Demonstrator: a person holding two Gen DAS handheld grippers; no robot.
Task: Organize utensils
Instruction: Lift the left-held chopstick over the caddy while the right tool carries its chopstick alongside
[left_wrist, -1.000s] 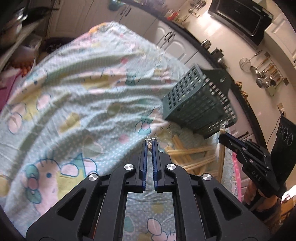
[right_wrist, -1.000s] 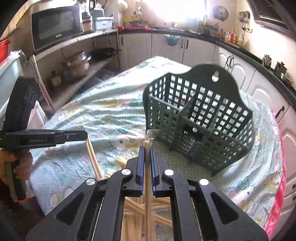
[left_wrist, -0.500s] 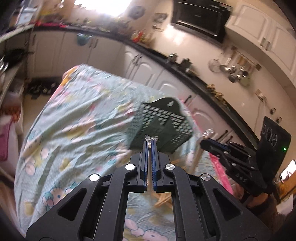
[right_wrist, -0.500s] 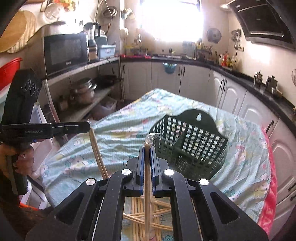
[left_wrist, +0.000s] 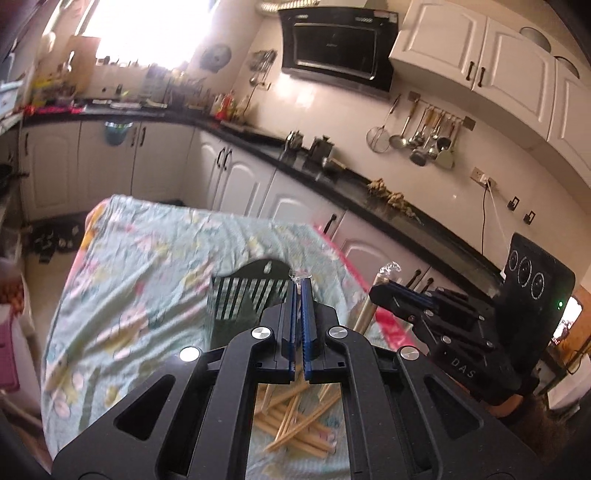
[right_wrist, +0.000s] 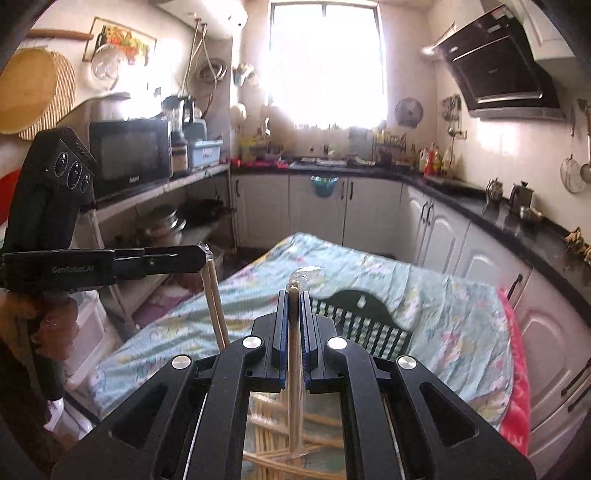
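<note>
My left gripper (left_wrist: 299, 286) is shut on a wrapped pair of wooden chopsticks; it also shows in the right wrist view (right_wrist: 201, 254), with the chopsticks (right_wrist: 216, 306) hanging down. My right gripper (right_wrist: 294, 295) is shut on another wrapped pair of chopsticks (right_wrist: 294, 369); it shows in the left wrist view (left_wrist: 384, 286) too. Both are held high above the table. The dark green slotted utensil basket (right_wrist: 364, 321) stands on the table ahead (left_wrist: 247, 291). A pile of loose wooden chopsticks (left_wrist: 295, 417) lies below the grippers.
The table wears a pale blue cartoon-print cloth (left_wrist: 147, 273) with a pink edge (right_wrist: 513, 369). Kitchen counters and white cabinets (left_wrist: 240, 177) run behind. A shelf with a microwave (right_wrist: 129, 155) stands at the left.
Both grippers have risen and tilted up with their chopsticks, so the table and basket look smaller and lower. Both stay shut.
</note>
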